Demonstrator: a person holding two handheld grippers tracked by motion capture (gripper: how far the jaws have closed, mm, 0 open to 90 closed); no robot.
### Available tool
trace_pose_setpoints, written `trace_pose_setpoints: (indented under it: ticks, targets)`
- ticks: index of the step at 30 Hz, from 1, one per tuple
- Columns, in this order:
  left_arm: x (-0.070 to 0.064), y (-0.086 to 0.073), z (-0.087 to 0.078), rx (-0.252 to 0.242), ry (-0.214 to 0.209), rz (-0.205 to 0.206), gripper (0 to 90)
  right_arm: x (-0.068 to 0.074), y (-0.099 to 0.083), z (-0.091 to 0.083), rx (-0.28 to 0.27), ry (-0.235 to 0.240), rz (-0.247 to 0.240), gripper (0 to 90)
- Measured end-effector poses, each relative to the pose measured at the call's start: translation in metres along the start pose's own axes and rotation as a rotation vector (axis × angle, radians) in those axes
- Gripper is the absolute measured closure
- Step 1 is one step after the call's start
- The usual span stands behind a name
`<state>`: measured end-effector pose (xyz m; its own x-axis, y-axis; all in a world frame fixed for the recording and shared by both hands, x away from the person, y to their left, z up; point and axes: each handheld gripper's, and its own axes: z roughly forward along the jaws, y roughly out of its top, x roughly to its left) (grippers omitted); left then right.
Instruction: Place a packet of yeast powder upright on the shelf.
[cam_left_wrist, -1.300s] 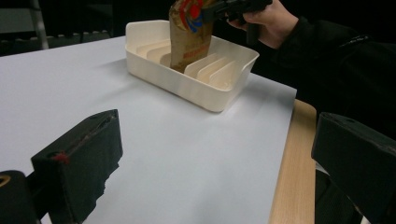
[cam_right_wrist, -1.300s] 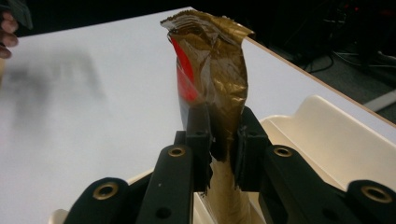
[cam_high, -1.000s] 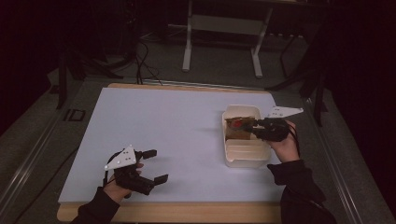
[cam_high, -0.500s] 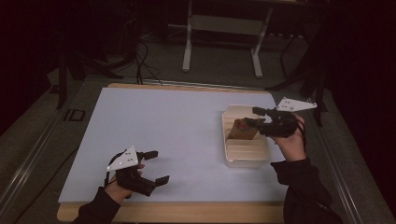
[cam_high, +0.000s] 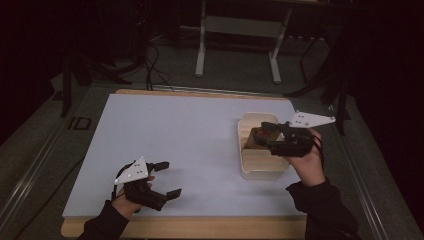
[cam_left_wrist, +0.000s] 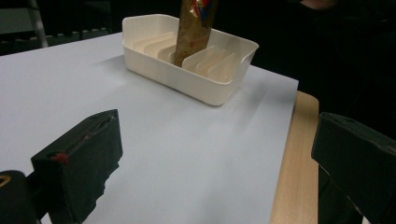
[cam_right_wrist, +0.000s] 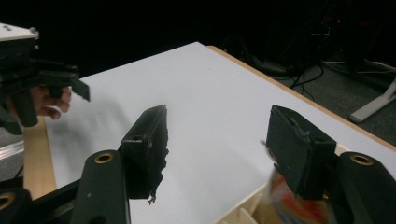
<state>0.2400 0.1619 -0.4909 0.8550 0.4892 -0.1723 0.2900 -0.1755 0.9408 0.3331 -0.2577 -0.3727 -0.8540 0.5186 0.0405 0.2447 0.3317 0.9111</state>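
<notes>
Risk first: the snack packet (cam_left_wrist: 191, 28) stands on end between the ribs of the cream tray (cam_left_wrist: 154, 70), leaning a little, and could topple with one nudge. Your right gripper (cam_high: 270, 135) hovers just above it with its jaws apart and empty; the packet's top looks to sit just below one jaw, though that corner is blurred. Clip the wrapper and the light tray may slide on the white mat (cam_high: 190, 145). Your left gripper (cam_high: 162, 177) rests near the table's front edge, jaws wide, holding nothing.
</notes>
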Motion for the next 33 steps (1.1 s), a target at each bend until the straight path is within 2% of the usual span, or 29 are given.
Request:
trace_pose_setpoints:
  ticks: [2,3,4,6,11,12,14,21,28,33]
  targets:
    - [-0.001,0.000,0.001,0.001,-0.003,0.004,2.5,0.007,0.000,0.000,0.000,0.003,-0.004,36.3]
    - [-0.001,0.000,0.001,0.002,-0.003,0.005,2.5,0.010,0.000,0.000,0.001,0.001,-0.004,31.7]
    - [-0.001,0.000,0.001,0.001,-0.003,0.005,2.5,0.014,-0.001,0.001,0.004,-0.009,-0.008,27.7]
    - [-0.001,0.000,0.000,-0.002,-0.004,0.003,2.5,0.020,-0.002,0.002,0.018,-0.032,-0.019,25.9]
    - [-0.002,-0.001,0.000,-0.002,-0.003,0.002,2.5,0.030,-0.008,0.003,0.009,-0.025,-0.013,19.8]
    - [-0.002,-0.001,0.000,-0.001,-0.005,0.002,2.5,0.037,-0.014,0.005,0.022,-0.008,-0.001,13.1]
    - [-0.002,0.000,0.000,-0.001,-0.006,0.007,2.5,0.040,-0.018,0.006,0.018,0.002,0.004,11.5]
    - [-0.002,0.000,0.000,-0.006,-0.005,0.004,2.5,0.052,-0.032,0.006,0.003,0.053,0.021,10.8]
    - [-0.002,0.000,0.000,-0.004,-0.005,0.006,2.5,0.063,-0.044,0.005,0.007,0.045,0.022,11.5]
    - [-0.002,0.000,0.000,-0.001,-0.004,0.016,2.5,0.071,-0.056,0.005,0.033,0.045,0.009,11.5]
